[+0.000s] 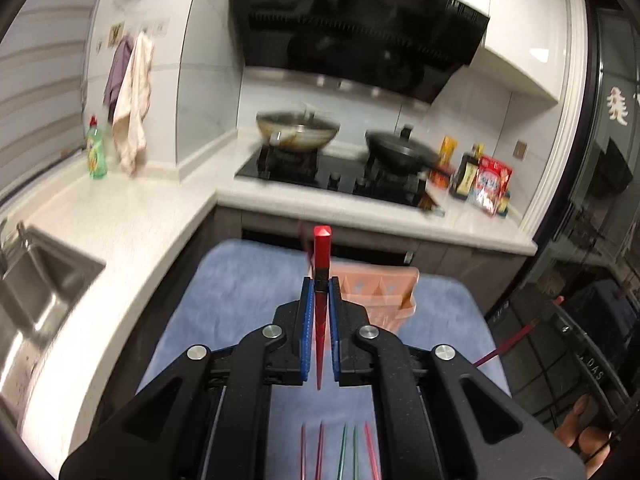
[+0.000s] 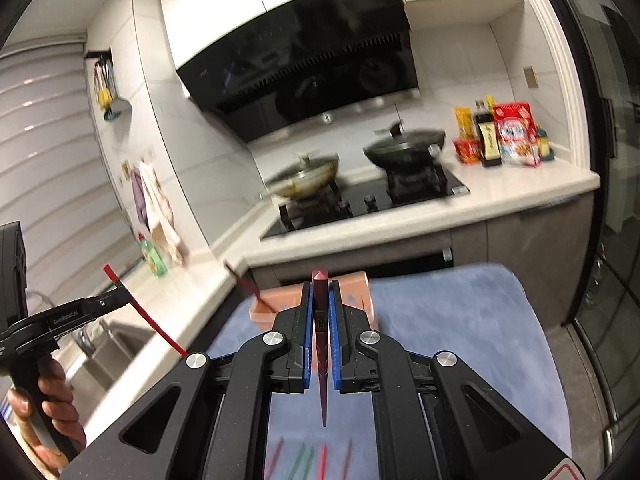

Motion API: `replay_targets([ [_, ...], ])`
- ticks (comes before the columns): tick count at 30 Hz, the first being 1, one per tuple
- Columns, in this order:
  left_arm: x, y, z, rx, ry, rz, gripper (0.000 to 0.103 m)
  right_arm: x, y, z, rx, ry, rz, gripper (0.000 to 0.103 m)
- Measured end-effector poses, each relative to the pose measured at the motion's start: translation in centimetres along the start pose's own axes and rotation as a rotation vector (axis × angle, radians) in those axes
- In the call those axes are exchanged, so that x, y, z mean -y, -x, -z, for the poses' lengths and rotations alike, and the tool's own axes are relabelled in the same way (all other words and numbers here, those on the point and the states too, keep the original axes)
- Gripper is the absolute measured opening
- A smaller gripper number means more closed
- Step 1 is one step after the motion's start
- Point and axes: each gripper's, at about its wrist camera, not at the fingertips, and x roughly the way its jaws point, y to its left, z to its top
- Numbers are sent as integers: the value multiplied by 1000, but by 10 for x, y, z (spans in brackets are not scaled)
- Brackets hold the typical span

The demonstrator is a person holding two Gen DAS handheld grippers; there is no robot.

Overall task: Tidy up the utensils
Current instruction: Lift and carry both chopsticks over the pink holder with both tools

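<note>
My left gripper point(image 1: 320, 292) is clamped on one bright red chopstick point(image 1: 321, 248), its blunt end standing up past the blue pads and its thin tip pointing back toward me. My right gripper point(image 2: 320, 300) is closed the same way on one dark red chopstick point(image 2: 320, 280). In the right view my left hand point(image 2: 44, 396) shows at the edge, gripping its handle.

Both sticks are lifted above the blue towel point(image 1: 248, 280). Near its far edge sits one pink utensil holder point(image 1: 384, 292), divided into compartments; in the right view one dark red stick point(image 2: 250, 286) leans out of it, though which compartment I cannot tell.

Below my left gripper I count five chopsticks point(image 1: 344, 448) on the towel: three pinkish red, two green. The right view is too blurred to count them.

Beyond, two pans sit on the hob: one steel wok point(image 1: 298, 130) and one black pan point(image 1: 400, 150). One green bottle point(image 1: 96, 152) stands on the counter point(image 1: 132, 216).
</note>
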Motion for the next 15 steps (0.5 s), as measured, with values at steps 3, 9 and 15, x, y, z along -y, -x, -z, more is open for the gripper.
replay_targets([
  [3, 6, -6, -28, 53, 11, 19, 7, -5, -17, -26, 45, -3, -24, 7],
  [9, 16, -24, -67, 143, 10, 26, 7, -13, -48, -67, 123, -13, -50, 7],
  [15, 20, -60, -80, 158, -1, 12, 7, -14, -84, -77, 127, 7, -23, 7],
])
